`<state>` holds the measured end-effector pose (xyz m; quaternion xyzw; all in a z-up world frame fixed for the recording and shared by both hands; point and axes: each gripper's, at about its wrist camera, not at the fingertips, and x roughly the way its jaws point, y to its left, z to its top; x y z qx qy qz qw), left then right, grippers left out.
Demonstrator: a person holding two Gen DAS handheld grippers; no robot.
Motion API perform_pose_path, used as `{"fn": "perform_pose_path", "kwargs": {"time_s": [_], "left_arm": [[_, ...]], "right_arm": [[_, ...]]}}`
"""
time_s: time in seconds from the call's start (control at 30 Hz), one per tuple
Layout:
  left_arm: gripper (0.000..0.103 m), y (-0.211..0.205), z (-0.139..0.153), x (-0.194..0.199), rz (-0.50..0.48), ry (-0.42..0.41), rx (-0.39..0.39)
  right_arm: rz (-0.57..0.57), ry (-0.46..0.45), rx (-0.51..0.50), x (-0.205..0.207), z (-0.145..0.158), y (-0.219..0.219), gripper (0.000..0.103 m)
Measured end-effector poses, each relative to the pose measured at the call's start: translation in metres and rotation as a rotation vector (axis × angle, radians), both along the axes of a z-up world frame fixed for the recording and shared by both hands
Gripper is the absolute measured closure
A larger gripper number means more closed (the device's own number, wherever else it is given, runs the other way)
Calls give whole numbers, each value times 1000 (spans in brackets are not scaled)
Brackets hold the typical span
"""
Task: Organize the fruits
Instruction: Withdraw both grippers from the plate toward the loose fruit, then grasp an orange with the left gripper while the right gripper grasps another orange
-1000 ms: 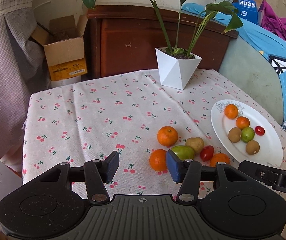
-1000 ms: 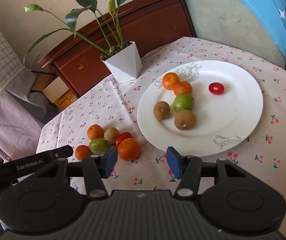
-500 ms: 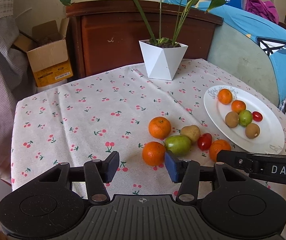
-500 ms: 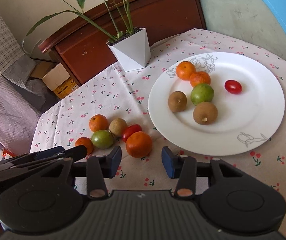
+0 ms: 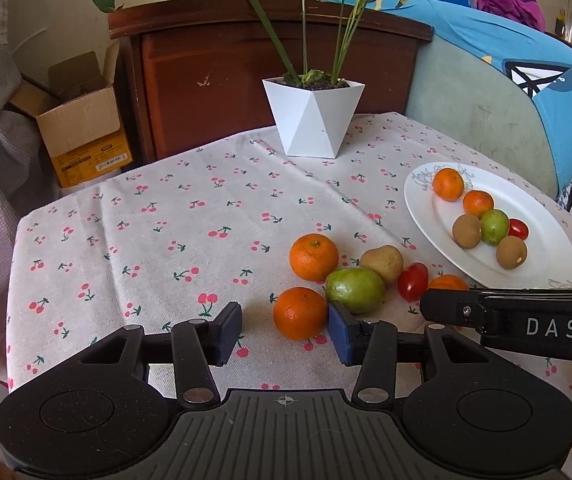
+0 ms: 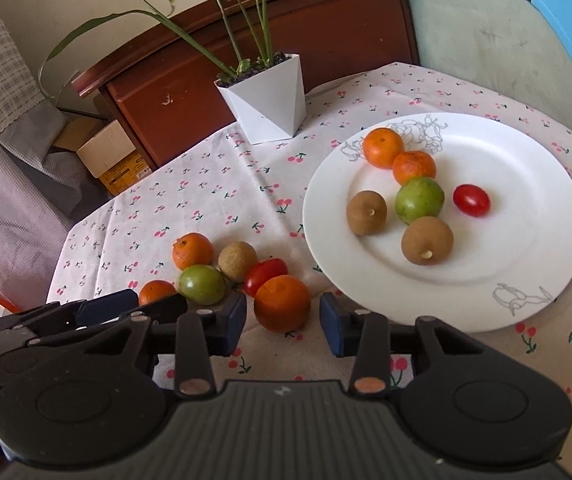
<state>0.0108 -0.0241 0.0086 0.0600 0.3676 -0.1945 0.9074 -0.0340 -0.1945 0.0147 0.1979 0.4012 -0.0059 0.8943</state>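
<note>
the white plate [image 6: 525, 264] is the landmark, lying on the cherry-print tablecloth [image 5: 166, 220]. it carries two mandarins, a green fruit, two brown fruits and one cherry tomato, grouped toward its far-left part.

just off the plate's near-left rim lies a loose cluster of fruit on the cloth: the nearest orange mandarin [image 6: 282, 303], a cherry tomato [image 6: 266, 274] touching it, a brown fruit [image 6: 238, 261], a green fruit [image 6: 202, 284], and two more mandarins further from the plate.

right gripper [image 6: 282, 322]: jaws have just been closing and stand partly open. the nearest orange mandarin sits in line with the gap, just beyond the blue pads; neither pad presses on it. nothing is held.

left gripper [image 5: 284, 334]: jaws have just been closing and stand partly open. the mandarin farthest from the plate [image 5: 299, 312] sits in line with the gap, close to the right-hand pad, which overlaps the green fruit in the left wrist view; contact cannot be told. nothing is held.

a white faceted plant pot [image 5: 313, 118] stands beyond the plate, well apart from it.
</note>
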Motion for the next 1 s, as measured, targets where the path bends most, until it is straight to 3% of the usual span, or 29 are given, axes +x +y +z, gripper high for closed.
{"fn": "perform_pose_path", "kwargs": {"time_s": [0.13,0.4,1.0], "left_arm": [[63,-3,-1,-1,-18,-11,7],[77,-8,-2,-5,-55,-24,12],[78,-8,20,-16,7,-40,-40]], "right_arm": [[3,-4,-3,1,-1,0,71],[9,-7,-1,0,0,0,72],[13,-30,30,-9,8,-3,72]]}}
